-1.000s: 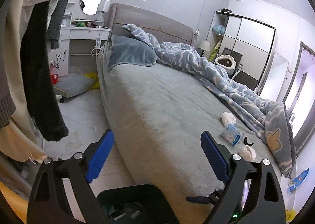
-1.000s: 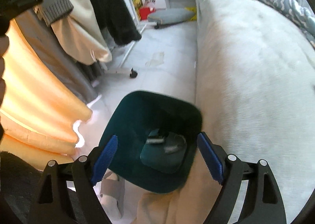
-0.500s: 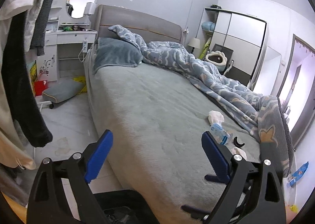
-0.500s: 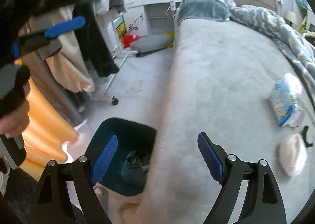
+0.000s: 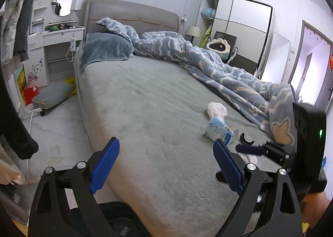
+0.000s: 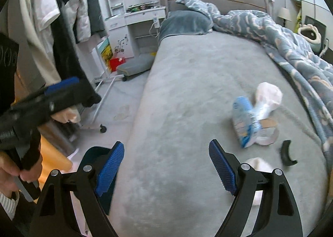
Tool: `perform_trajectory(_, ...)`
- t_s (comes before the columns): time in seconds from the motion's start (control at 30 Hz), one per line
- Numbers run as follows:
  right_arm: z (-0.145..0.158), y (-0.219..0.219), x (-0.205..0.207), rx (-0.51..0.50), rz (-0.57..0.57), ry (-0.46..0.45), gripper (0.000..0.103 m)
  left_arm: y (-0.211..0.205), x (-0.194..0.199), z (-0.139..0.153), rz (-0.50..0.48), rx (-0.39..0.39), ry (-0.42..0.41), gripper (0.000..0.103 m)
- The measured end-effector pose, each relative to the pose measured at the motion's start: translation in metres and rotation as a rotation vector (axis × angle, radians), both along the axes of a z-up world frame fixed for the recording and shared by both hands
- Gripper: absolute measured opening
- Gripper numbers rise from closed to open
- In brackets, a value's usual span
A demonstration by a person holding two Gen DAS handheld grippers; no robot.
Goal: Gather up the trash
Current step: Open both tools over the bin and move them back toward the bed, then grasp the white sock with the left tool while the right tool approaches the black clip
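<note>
Grey bed (image 6: 187, 82) carries a blue wrapper (image 6: 244, 120) and crumpled tissue (image 6: 268, 93); right gripper (image 6: 166, 166) and left gripper (image 5: 164, 164) both hover wide, empty.

Right gripper (image 6: 166, 166): jaws wide apart, bare bed (image 6: 187, 112) surface btwn them. Ahead & right of the jaws on the bed: packet (image 6: 244, 121) lying against a crumpled bag (image 6: 268, 94), flat wrapper (image 6: 268, 130) just behind the packet. Curved clip (image 6: 286, 153) further right, apart from those. Tissue wad (image 6: 258, 164) just behind the right jaw. Bin (image 6: 93, 155) on the floor behind the left jaw, beside the bed edge. Blanket (image 6: 291, 49) far right; pillow (image 6: 185, 22) at the head, well ahead. Left gripper (image 5: 166, 166): same clutter by its right jaw.
</note>
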State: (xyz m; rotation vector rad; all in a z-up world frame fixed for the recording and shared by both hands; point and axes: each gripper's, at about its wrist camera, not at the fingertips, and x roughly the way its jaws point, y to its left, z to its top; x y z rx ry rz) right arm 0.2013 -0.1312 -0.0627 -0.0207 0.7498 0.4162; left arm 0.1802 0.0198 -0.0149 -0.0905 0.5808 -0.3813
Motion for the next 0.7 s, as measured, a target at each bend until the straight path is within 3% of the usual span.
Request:
perform_trajectory(0.4, 0.005, -0.071, 0.026, 0.032, -0.120, -0.009, 0.085, -0.043, 0.023, -0.018, -0.078, -0.001, 0.041, 0.093)
perform_trajectory(0.7, -0.003, -0.112, 0.036, 0.030, -0.173, 0.009, 0.085, -0.085, 0.032, -0.031, -0.220, -0.021, 0.078, 0.093)
